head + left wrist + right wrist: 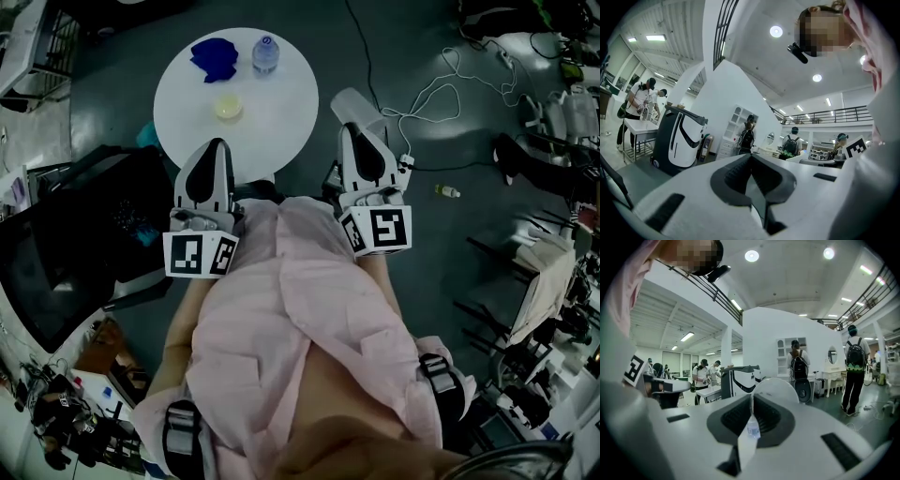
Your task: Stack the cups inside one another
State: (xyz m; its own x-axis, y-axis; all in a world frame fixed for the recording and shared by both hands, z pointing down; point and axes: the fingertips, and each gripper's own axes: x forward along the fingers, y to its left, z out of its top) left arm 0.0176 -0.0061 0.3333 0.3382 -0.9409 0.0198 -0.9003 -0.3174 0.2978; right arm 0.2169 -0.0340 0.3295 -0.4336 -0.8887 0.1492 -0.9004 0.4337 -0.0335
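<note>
My right gripper (352, 129) is shut on the thin wall of a clear plastic cup (355, 103), held out past the right edge of the round white table (281, 122). In the right gripper view the cup (777, 390) shows as a translucent dome beyond my right gripper (751, 401), with its rim pinched between the pads. A small pale yellow cup (228, 108) stands near the middle of the table. My left gripper (217, 146) hovers at the table's near edge. The left gripper view shows my left gripper (751, 158) with its jaws together and nothing between them.
A water bottle (265, 53) and a dark blue crumpled thing (214, 56) sit at the table's far side. A black case (66, 234) lies on the floor to the left. Cables (427, 98) trail across the floor on the right. People stand by desks in the background (704, 376).
</note>
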